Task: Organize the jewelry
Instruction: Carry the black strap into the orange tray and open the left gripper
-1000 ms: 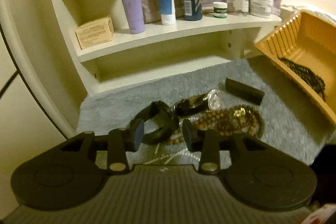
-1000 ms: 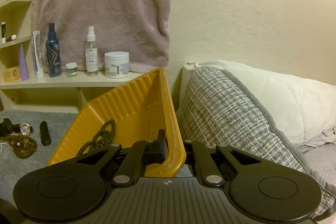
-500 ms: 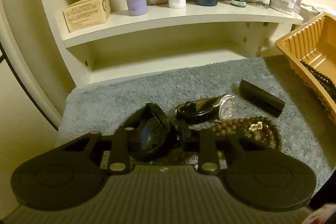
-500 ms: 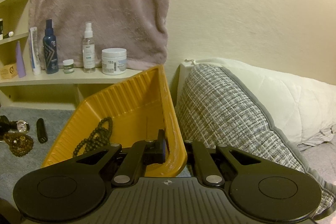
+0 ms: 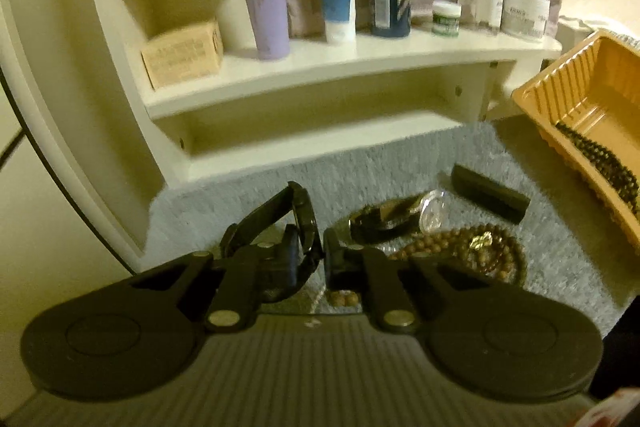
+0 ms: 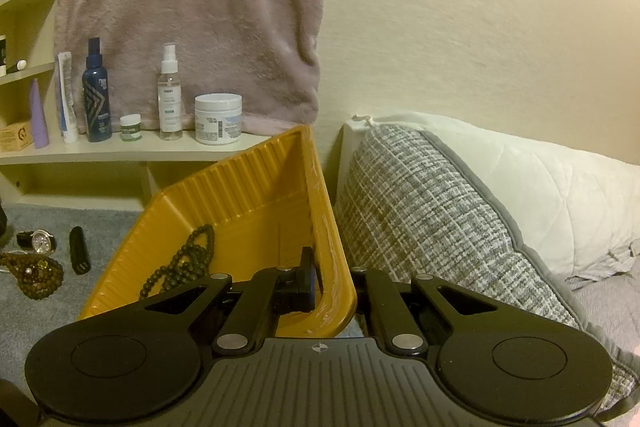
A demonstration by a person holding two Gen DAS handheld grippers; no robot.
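1. Left wrist view: my left gripper (image 5: 311, 259) has its jaws closing on the strap of the black watch (image 5: 298, 215), which is between the pads at its lower edge; the rest of it arcs up and left over the grey mat (image 5: 360, 175).
2. Risk here: the bite looks thin, only on the strap's edge. If I lift now, I judge the watch could twist or slide out.
3. Just right of the jaws lie the brown bead necklace (image 5: 464, 247) and the silver-faced watch (image 5: 400, 217), touching each other. A few brown beads sit under my right finger, so a lift could snag the strand and drag the pile.
4. The black bar (image 5: 490, 193) lies apart, nearer the yellow tray (image 5: 536, 107).
5. Right wrist view: my right gripper (image 6: 332, 285) is clamped on the near corner rim of the yellow tray, holding it tipped up, one finger inside and one outside.
6. The dark bead necklace (image 6: 184, 263) is already inside, lying on the tilted floor.
7. Risk: the grip is on a thin corner. If it slips or I tilt more, the tray could drop and spill the beads, probably.
8. Tray presses beside the tweed pillow (image 6: 420, 219); a nudge from it could shift my hold.
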